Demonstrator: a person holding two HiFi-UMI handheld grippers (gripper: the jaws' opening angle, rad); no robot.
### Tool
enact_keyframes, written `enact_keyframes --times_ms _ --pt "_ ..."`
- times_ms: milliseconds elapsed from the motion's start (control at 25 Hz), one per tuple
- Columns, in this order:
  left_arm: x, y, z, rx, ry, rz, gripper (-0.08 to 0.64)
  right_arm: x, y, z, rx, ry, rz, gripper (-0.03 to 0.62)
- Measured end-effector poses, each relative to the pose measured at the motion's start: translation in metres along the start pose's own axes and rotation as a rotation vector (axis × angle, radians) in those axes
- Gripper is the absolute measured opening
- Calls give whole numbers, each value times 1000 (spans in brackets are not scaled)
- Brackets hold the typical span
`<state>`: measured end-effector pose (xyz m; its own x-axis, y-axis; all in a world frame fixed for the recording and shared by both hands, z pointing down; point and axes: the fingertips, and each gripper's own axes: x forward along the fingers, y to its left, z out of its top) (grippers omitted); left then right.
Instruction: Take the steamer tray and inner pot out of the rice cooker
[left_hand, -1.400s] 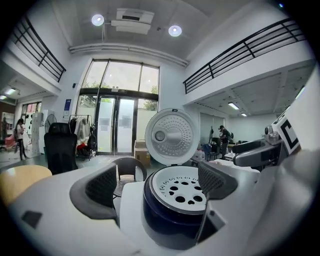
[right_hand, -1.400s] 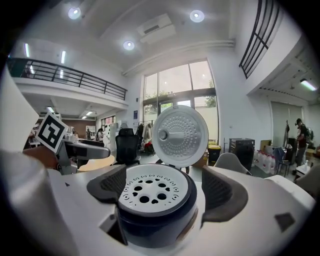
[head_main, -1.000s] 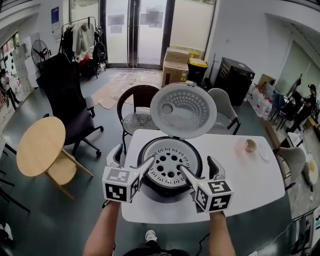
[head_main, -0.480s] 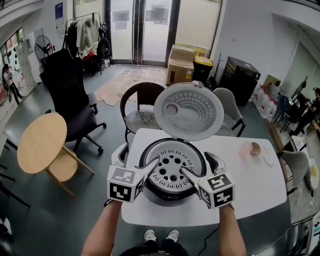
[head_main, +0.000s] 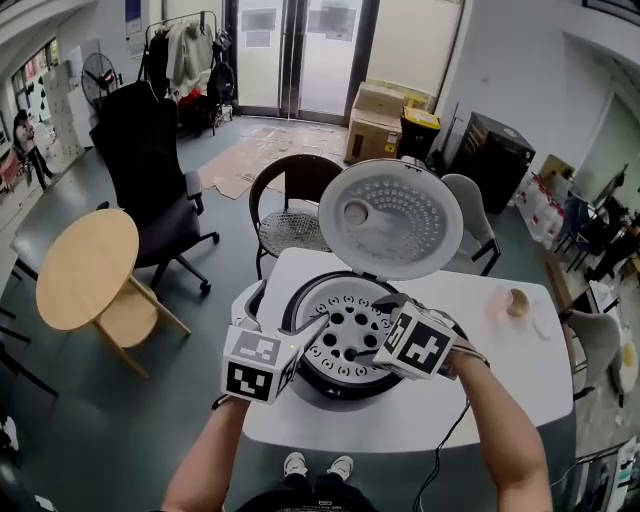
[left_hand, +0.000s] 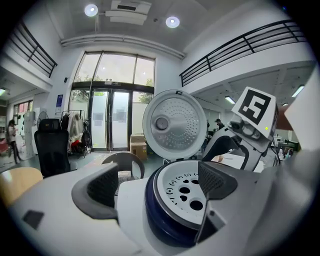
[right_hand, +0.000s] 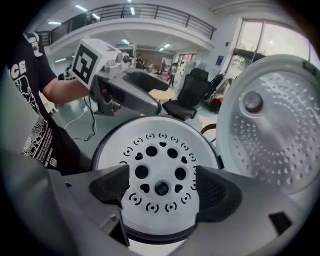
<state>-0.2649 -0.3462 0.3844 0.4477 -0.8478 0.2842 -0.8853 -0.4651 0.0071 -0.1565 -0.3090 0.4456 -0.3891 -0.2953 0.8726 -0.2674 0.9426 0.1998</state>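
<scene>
1. 2 grippers hang at the near edge of the dark round rice cooker (head_main: 335, 386). It stands on the white table (head_main: 505, 372) with its round perforated lid (head_main: 390, 215) raised on the far side.
2. The white round steamer tray (head_main: 345, 326), pierced with holes, lies flat in the cooker's mouth. The inner pot sits under it and is hidden, apart from what may be a thin metal rim.
3. The right gripper (head_main: 372, 328) tips steeply down over the tray from the near right. Its jaws stand wide and have just been opening a little, with nothing pinched between them. In the right gripper view the tray's middle, with a small dark centre, lies straight beyond the gap. Whether the pads touch the tray, I cannot tell.
4. The left gripper (head_main: 285, 312) points almost level from the near left, its jaws wide and empty. The cooker's near-left rim is framed between them.
5. The tray is a disc, so it has no long axis to line up with. The right hand looks nearer to it. The coming move probably runs straight down the right jaws' own line onto the tray, which must come out before the pot.
</scene>
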Motion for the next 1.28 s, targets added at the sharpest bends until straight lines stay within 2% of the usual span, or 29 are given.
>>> enact_keyframes --times_ms 120,280,560,720,840,1040,1160,1280 --pt "2 -1 1 -2 1 2 494 14 -4 -5 -23 99 48 407" --pt "-2 -3 4 -9 4 7 494 20 -3 2 6 140 100 402" --pt "-5 1 -5 -21 3 15 494 43 -3 -8 -1 232 129 402" --pt "-11 5 -6 -17 3 19 494 55 -3 -15 -12 294 102 392" --pt "-12 5 -8 -15 8 23 494 61 -2 -15 1 291 114 365" --pt "-9 0 -4 -12 13 23 494 57 -4 -17 7 299 146 368" --pt "-10 -4 -1 -6 13 19 494 53 -1 -19 13 303 162 309" --pt "-13 -5 -2 -1 11 23 494 50 1 -21 -16 294 152 296"
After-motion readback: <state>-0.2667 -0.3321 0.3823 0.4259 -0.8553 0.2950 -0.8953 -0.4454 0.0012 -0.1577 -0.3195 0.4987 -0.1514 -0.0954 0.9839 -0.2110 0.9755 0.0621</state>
